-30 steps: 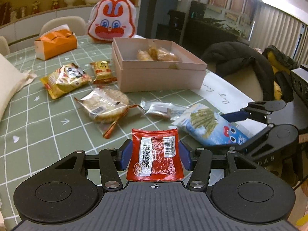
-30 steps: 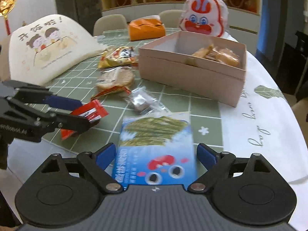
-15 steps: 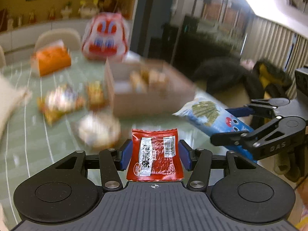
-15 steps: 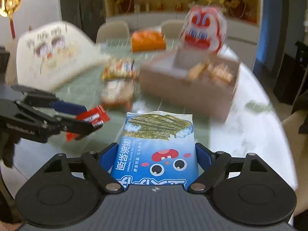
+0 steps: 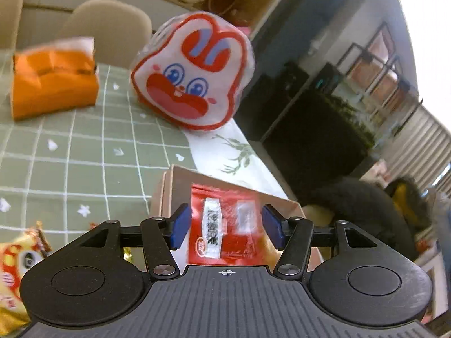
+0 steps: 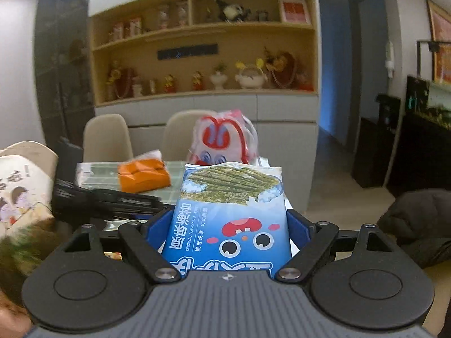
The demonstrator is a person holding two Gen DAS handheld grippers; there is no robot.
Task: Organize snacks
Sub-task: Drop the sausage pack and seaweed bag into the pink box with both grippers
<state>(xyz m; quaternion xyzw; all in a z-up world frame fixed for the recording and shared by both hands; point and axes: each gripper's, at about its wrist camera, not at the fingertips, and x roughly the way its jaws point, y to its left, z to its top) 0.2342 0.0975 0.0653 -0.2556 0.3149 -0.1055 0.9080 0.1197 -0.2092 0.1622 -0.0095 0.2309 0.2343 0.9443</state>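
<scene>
**Step in hand (judged):** release of the flat red foil snack packet (image 5: 227, 225) into the open pink cardboard box (image 5: 174, 191).

- Left gripper (image 5: 225, 221): jaws opening, blue pads (image 5: 180, 225) just clear of the packet's side edges. Packet between them, blurred, over the box interior.
- Open fully before pulling back.
- Withdraw upward, clear of the box rim, to avoid dragging the packet out.
- Right gripper (image 6: 229, 225): clamped on both long edges of the blue seaweed-snack packet (image 6: 229, 217), which is carried upright above the green chequered tablecloth (image 5: 70, 152). Box not visible in the right wrist view.
- Bring this packet over the box only after the left gripper clears, then lower below the rim and release.
- Apply no extra squeeze: contents probably brittle.

**Count, in view:**

- Grippers: two.
- Red foil packet: one.
- Blue seaweed packet: one.
- Pink box: one. Something golden beside the red packet, too hidden to count.
- Yellow snack packet (image 5: 17, 267) on the cloth: one, partly cut off by the view's edge.
- Rabbit-face plastic bag (image 5: 194, 79): one.
- Orange tissue pack (image 5: 53, 87): one.
</scene>
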